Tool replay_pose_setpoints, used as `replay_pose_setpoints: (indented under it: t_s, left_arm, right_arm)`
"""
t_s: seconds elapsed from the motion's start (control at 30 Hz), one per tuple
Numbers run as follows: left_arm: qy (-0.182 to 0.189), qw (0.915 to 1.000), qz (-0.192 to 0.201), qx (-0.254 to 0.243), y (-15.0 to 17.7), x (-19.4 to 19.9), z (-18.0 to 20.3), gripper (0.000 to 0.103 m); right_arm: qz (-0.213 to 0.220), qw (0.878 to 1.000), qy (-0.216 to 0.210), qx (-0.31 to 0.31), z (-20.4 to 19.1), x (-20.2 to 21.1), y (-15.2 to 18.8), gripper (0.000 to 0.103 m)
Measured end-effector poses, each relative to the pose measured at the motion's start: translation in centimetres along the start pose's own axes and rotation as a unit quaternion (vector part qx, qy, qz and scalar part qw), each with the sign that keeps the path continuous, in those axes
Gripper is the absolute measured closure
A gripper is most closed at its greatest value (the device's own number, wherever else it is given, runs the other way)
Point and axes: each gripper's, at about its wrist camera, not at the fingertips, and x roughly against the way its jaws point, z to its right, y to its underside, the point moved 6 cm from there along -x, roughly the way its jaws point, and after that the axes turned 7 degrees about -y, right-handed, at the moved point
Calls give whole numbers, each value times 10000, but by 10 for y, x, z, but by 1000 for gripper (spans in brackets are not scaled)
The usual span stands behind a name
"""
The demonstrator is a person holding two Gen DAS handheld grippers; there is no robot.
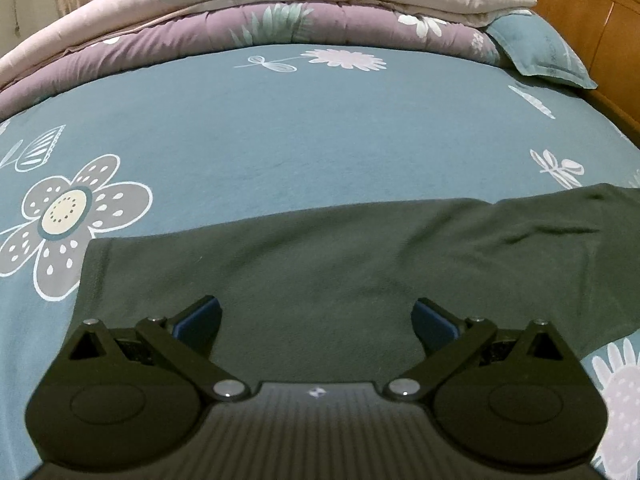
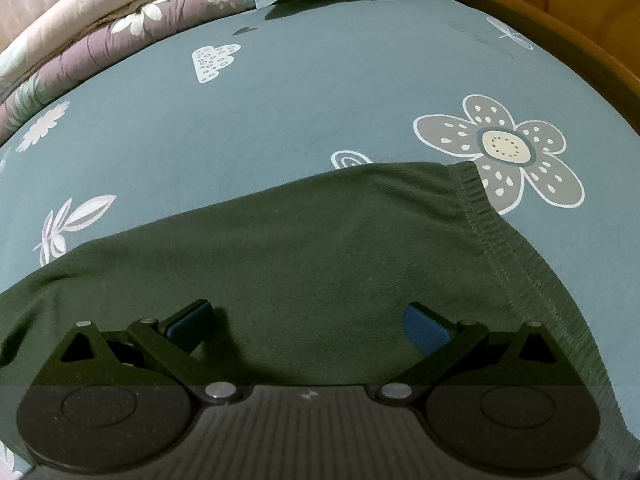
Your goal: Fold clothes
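Dark green cloth, the garment (image 1: 320, 264) (image 2: 304, 248), is lying flat on the teal flowered bedsheet (image 1: 280, 120) (image 2: 280, 100). The left gripper (image 1: 318, 320) is hovering with jaws spread wide, nothing between them, cloth running from 9 to 3 o'clock beneath. The right gripper (image 2: 308, 322) is likewise gaping empty, a stitched hem (image 2: 492, 232) lying at 2 o'clock.

Both wrist views low, close over dark garment (image 1: 320, 264) (shared), facing quilts (image 1: 280, 20).

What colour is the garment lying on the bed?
The garment is plain dark olive green, with no print; the right wrist view shows it best, stitched hem included.
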Motion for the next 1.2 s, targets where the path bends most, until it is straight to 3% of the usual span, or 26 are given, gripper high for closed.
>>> replay_pose_setpoints:
  t_s: [0.23, 0.37, 0.47, 0.93, 1.2]
  left_arm:
    - [4, 10000, 25, 28, 1, 0, 0, 1]
    - [-5, 10000, 38, 29, 2, 1, 1, 1]
    - [-6, 10000, 55, 43, 3, 0, 0, 1]
    - [-19, 10000, 54, 42, 1, -2, 0, 1]
    - [-68, 9999, 68, 126, -3, 18, 3, 1]
  right_arm:
    - [130, 9998, 67, -104, -3, 11, -2, 0]
    - [579, 9944, -694, -554, -9, 40, -8, 0]
    - [520, 9822, -1471, -1041, -10, 42, -8, 0]
    - [392, 9841, -949, -1451, 35, 38, -4, 0]
    - [136, 9836, -1249, -1293, 31, 65, 46, 0]
